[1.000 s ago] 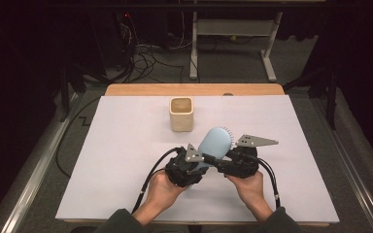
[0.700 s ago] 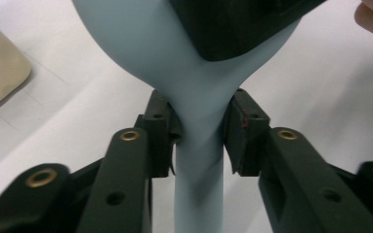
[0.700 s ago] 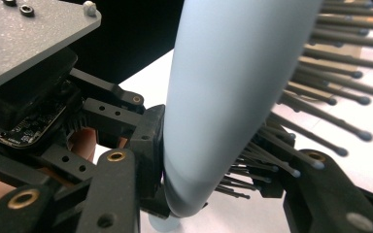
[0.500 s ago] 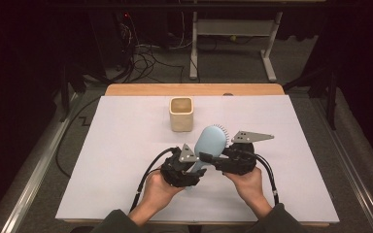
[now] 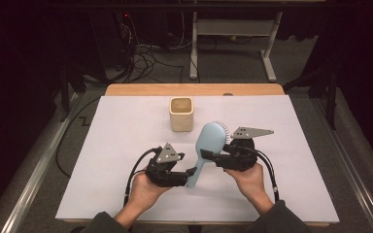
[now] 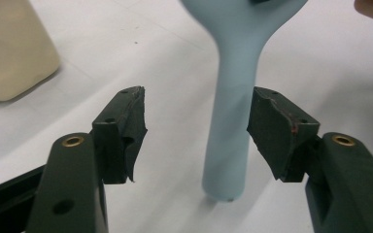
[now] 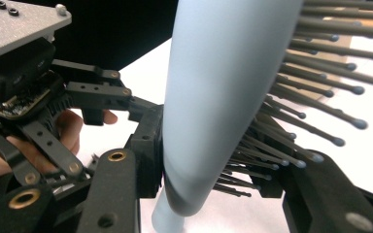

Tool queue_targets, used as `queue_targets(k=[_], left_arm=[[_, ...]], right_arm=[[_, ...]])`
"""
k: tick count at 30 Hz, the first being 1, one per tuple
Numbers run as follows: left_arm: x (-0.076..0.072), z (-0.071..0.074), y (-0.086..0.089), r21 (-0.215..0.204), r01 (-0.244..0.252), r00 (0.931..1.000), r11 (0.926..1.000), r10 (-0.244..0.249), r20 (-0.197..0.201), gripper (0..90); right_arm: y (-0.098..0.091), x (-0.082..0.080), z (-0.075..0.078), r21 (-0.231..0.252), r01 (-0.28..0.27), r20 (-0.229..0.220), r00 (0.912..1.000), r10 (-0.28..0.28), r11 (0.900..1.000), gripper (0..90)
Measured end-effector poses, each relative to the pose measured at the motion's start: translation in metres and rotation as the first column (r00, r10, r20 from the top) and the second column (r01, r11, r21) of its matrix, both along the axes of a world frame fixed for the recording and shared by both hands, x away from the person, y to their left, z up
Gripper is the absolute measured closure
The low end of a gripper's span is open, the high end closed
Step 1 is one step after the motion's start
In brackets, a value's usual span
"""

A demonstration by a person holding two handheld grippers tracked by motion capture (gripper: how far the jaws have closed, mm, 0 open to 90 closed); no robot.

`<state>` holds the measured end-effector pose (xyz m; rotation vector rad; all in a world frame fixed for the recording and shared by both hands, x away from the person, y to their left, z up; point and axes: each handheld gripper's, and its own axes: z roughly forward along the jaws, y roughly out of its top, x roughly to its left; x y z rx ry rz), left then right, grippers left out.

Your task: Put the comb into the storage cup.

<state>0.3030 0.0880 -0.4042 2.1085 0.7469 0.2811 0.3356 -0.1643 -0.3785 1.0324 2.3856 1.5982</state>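
Centre of the high frame: right hand-held gripper (image 5: 212,156) clamps the blue hairbrush (image 5: 209,145) by its head, carrying it alone. Left hand-held gripper (image 5: 190,174) has just been opening; handle sits free between its jaws. Likely handover toward beige cup (image 5: 181,113).

We are in a lab or test room, dim around its edges. Our wooden table (image 5: 194,89) wears a plain white sheet (image 5: 126,145) and sits inside a metal rail frame (image 5: 34,170). Behind it, loose cables (image 5: 145,60) sprawl over grey floor beside a bare desk frame (image 5: 233,34).
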Motion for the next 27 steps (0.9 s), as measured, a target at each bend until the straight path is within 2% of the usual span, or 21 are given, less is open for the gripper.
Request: queue_targets(k=[7, 9, 12, 16, 20, 27], left_arm=[[-0.001, 0.0, 0.022, -0.038, -0.033, 0.9994, 0.9987, 0.033, -0.003, 36.7], [-0.003, 0.001, 0.027, -0.045, -0.042, 0.9989, 0.9981, 0.043, 0.017, 36.6], [-0.004, 0.001, 0.035, -0.066, -0.058, 0.998, 0.9961, 0.06, 0.019, 36.2], [-0.005, -0.001, 0.044, -0.059, -0.078, 0.9967, 0.9952, 0.079, 0.019, 35.8], [-0.006, -0.004, 0.054, -0.07, -0.095, 0.9952, 0.993, 0.096, 0.017, 35.2], [-0.01, -0.006, 0.067, -0.072, -0.142, 0.9885, 0.9873, 0.145, 0.043, 33.6]], right_arm=[[-0.002, 0.001, 0.002, -0.005, 0.006, 0.0, 1.0, -0.006, 1.0, 55.9], [-0.003, 0.002, 0.003, -0.006, 0.006, -0.002, 1.0, -0.006, 1.0, 55.8], [-0.003, 0.002, 0.003, -0.012, 0.011, -0.002, 0.9999, -0.011, 0.9999, 55.8], [-0.006, 0.004, 0.004, -0.01, 0.016, -0.002, 0.9999, -0.016, 0.9998, 55.8], [-0.009, 0.005, 0.005, -0.016, 0.02, -0.004, 0.9998, -0.02, 0.9997, 55.8], [-0.012, 0.006, 0.006, -0.026, 0.031, -0.007, 0.9995, -0.031, 0.9992, 55.7]])
